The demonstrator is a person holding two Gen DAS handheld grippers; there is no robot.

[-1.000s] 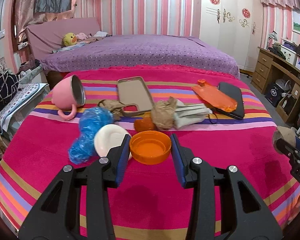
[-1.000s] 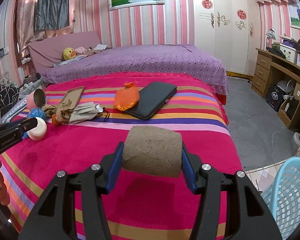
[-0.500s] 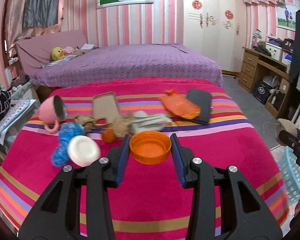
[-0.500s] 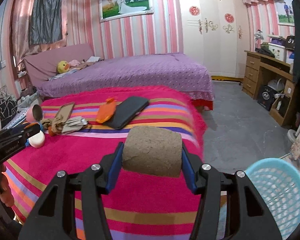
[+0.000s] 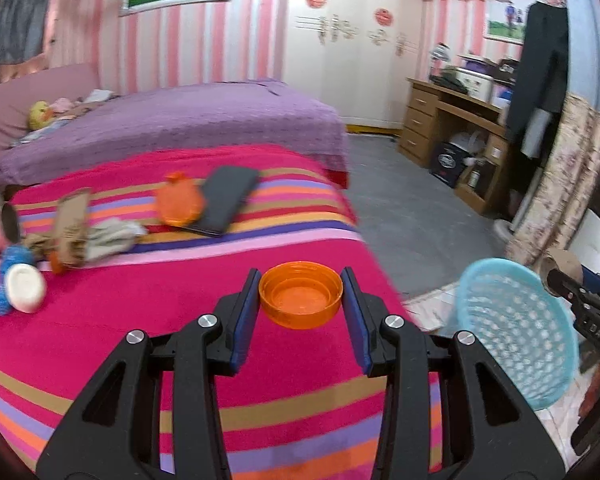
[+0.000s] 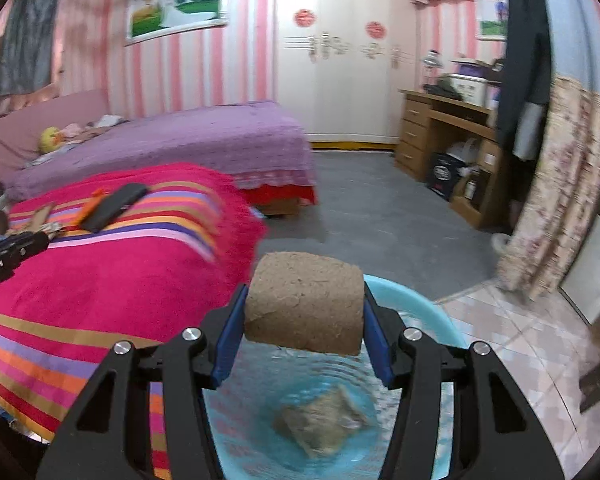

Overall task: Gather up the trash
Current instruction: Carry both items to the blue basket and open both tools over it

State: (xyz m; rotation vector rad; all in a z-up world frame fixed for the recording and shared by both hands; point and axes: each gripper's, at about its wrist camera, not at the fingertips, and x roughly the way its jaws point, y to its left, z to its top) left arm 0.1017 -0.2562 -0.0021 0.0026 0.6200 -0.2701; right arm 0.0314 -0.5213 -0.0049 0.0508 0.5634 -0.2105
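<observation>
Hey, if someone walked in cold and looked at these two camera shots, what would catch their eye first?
Probably the right gripper clamping a brown cardboard roll right above the light blue basket, which already holds a crumpled brownish scrap. Next, the left gripper pinching an orange lid over the bright striped blanket.

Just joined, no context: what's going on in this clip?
Trash pickup off a bed. The left gripper is shut on an orange cap above the blanket's edge. The right gripper is shut on a brown roll, right over the blue basket, which already holds a crumpled wad. More clutter remains on the bed.
</observation>
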